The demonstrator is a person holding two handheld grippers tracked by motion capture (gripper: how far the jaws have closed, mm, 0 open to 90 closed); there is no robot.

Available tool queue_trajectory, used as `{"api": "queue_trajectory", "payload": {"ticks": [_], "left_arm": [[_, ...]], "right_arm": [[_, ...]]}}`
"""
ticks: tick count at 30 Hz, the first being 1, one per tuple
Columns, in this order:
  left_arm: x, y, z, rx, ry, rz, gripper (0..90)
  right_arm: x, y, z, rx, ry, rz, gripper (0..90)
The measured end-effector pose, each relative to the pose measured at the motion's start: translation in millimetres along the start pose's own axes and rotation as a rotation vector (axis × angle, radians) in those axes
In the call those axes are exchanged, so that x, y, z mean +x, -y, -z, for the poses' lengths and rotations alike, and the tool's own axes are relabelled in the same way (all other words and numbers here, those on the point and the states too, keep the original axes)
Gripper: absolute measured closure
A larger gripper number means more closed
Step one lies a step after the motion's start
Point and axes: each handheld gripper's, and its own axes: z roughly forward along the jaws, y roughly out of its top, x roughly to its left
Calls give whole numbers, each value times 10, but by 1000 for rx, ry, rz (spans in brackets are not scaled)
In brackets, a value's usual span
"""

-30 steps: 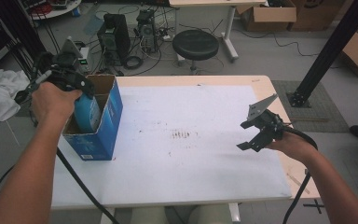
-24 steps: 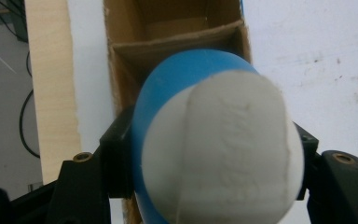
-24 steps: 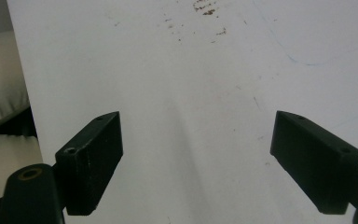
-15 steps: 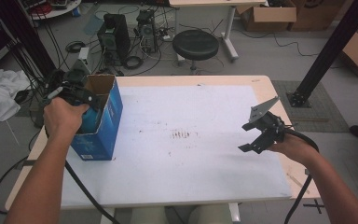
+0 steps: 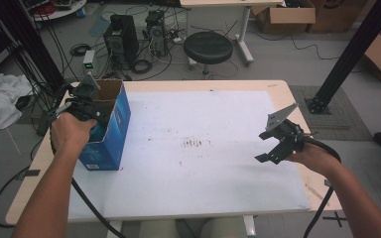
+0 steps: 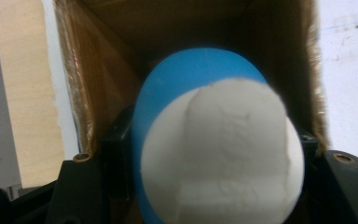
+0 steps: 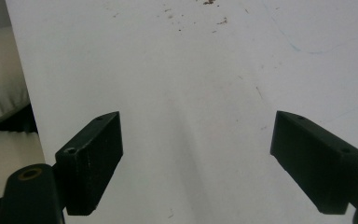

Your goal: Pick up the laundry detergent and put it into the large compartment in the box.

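The left hand-held gripper (image 5: 90,106) grips the blue-and-white object (image 6: 216,154) directly above the open blue box (image 5: 110,131) — the drop is straight down — while the right hand-held gripper (image 5: 274,145) hangs wide open and empty, far right.

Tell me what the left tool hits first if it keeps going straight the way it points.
Probably the inside of the blue cardboard box. The left tool, clamped on a blue-and-white object, points into the open box; its dark interior lies dead ahead, though depth to the bottom is unclear.

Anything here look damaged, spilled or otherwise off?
Only minor things. The white table cover has a patch of dark smudges near its middle. The blue box has rough, worn cardboard edges at its open top, where the left gripper holds a blue and white object. Nothing is spilled.
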Motion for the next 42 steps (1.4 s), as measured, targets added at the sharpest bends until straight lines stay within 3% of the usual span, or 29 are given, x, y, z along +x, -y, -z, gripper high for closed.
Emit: {"api": "queue_trajectory", "payload": {"ticks": [3, 23, 36, 42], "left_arm": [[11, 12, -53, 16, 4, -6, 380], [92, 41, -96, 1, 40, 20, 341], [127, 51, 32, -53, 74, 51, 327], [150, 55, 110, -71, 71, 59, 298]], "right_arm": [[-2, 5, 0, 1, 0, 2, 165], [5, -43, -42, 10, -7, 3, 166], [28, -48, -16, 9, -3, 5, 165], [38, -49, 5, 4, -1, 10, 165]]}}
